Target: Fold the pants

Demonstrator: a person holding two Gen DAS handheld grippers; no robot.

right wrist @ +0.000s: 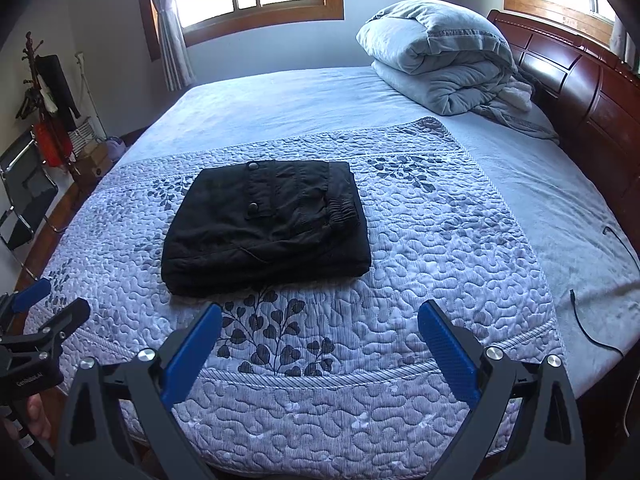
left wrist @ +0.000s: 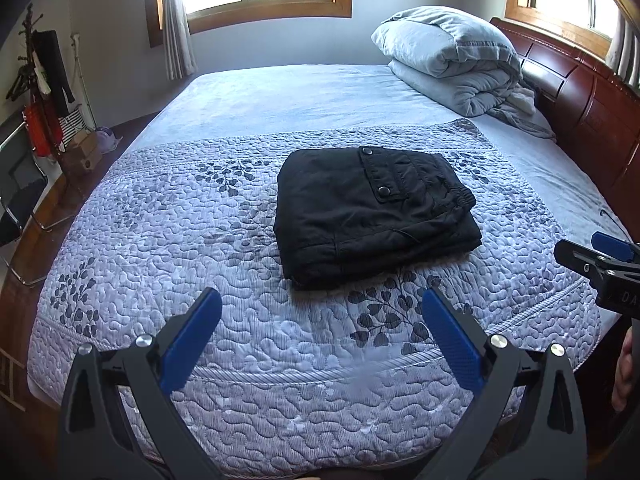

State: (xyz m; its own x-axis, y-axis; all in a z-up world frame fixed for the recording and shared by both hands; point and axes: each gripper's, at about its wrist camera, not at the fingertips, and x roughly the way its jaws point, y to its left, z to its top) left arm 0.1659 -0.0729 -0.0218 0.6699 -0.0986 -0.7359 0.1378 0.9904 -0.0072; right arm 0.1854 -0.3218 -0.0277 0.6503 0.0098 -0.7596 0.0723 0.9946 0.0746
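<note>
Black pants (left wrist: 372, 212) (right wrist: 268, 224) lie folded into a compact rectangle on the quilted bedspread (left wrist: 240, 240) (right wrist: 440, 240), a snap pocket flap facing up. My left gripper (left wrist: 320, 300) hovers open above the quilt, short of the pants' near edge, nothing between its blue pads. My right gripper (right wrist: 320, 312) is likewise open and empty, held back from the pants' near right corner. Each gripper shows at the edge of the other's view: the right gripper (left wrist: 600, 256) and the left gripper (right wrist: 44, 304).
A folded grey duvet (left wrist: 452, 56) (right wrist: 440, 52) sits by the wooden headboard (left wrist: 580, 92) (right wrist: 580, 80). A black cable (right wrist: 592, 320) lies on the sheet at right. A chair (left wrist: 20, 192) and a coat rack (left wrist: 44, 80) stand left of the bed.
</note>
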